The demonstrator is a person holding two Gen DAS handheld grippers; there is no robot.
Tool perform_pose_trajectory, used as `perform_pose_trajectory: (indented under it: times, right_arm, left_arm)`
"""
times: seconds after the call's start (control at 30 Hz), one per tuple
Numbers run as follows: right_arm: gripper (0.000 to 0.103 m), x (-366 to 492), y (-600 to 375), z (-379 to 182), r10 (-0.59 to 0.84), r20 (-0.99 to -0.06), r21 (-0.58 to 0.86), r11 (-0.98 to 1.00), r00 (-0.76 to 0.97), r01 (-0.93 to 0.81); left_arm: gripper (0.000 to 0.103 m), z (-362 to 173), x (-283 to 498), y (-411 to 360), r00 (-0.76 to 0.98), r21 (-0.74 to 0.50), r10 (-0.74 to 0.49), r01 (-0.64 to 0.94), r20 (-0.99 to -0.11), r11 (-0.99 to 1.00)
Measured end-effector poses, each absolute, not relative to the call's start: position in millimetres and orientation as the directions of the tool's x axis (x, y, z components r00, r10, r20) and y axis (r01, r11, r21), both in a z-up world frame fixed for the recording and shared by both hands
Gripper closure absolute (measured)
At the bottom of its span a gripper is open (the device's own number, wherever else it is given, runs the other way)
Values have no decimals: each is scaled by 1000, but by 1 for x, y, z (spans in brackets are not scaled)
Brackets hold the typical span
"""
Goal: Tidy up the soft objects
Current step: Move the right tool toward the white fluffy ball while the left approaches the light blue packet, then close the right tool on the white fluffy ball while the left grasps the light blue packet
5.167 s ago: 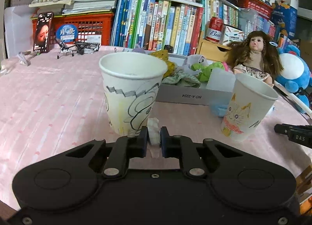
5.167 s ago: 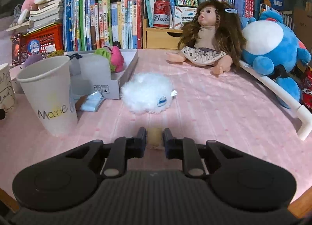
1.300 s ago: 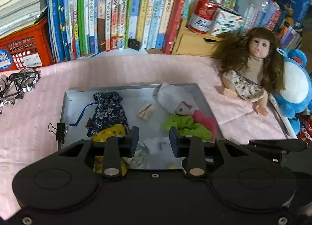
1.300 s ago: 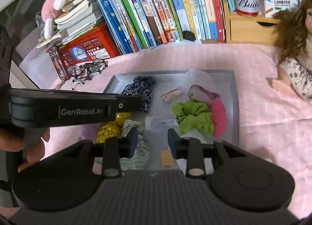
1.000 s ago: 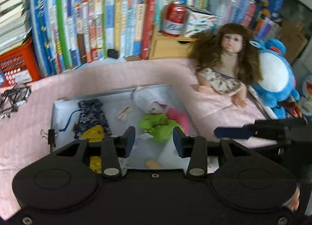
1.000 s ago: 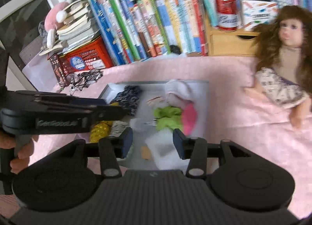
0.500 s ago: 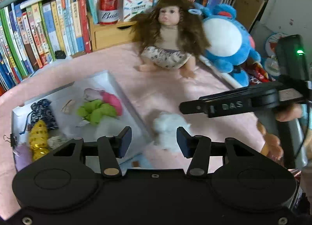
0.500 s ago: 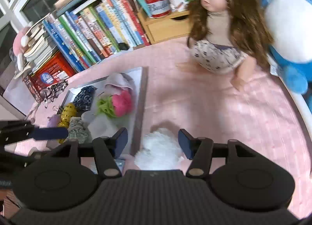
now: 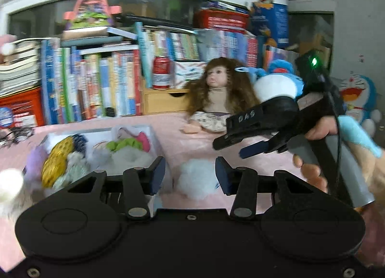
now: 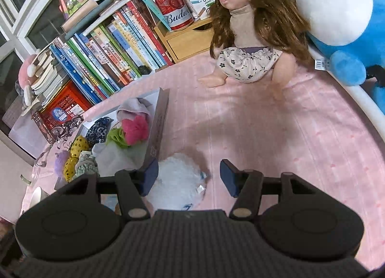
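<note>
The grey tray [image 10: 160,119], mid-left of the right wrist view, could get knocked. The white fluffy toy [image 10: 178,183] beside it, lower centre, might squirt sideways: right tongs [image 10: 189,178] and left tongs [image 9: 190,175] both gape empty, and 2 converging could collide.

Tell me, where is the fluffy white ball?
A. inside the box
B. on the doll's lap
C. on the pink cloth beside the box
C: the fluffy white ball lies on the pink cloth just outside the box wall.
</note>
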State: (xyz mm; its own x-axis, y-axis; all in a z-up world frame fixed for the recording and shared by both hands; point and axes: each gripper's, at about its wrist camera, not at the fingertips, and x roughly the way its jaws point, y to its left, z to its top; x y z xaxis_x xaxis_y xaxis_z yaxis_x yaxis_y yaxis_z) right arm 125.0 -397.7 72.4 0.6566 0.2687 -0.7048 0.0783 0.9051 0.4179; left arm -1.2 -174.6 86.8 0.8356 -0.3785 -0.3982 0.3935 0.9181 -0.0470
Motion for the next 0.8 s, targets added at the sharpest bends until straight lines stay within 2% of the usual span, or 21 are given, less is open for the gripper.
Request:
perform_pose_trajectory:
  times: [0.07, 0.17, 0.33, 0.5, 0.67, 0.8]
  right_arm:
    - [32, 123, -396, 70, 269, -698, 417, 906, 664, 71]
    - [32, 121, -395, 68, 278, -687, 428, 902, 671, 64]
    - [32, 118, -396, 65, 290, -689, 432, 900, 664, 54]
    - [32, 112, -402, 63, 289, -692, 426, 903, 662, 52]
    - [32, 108, -410, 60, 296, -694, 433, 900, 656, 52]
    - [32, 106, -418, 62, 300, -692, 431, 901, 656, 43]
  left_arm:
    - [68, 72, -9, -177, 859, -54, -316, 322, -403, 945]
    - [70, 47, -9, -185, 877, -87, -235, 219, -420, 972]
    - [70, 21, -5, -204, 886, -129, -158, 112, -436, 985]
    - [70, 7, 12, -221, 893, -136, -23, -43, -449, 990]
    - [55, 0, 25, -234, 887, -155, 75, -163, -456, 974]
    - [53, -5, 40, -241, 862, -175, 130, -244, -489, 954]
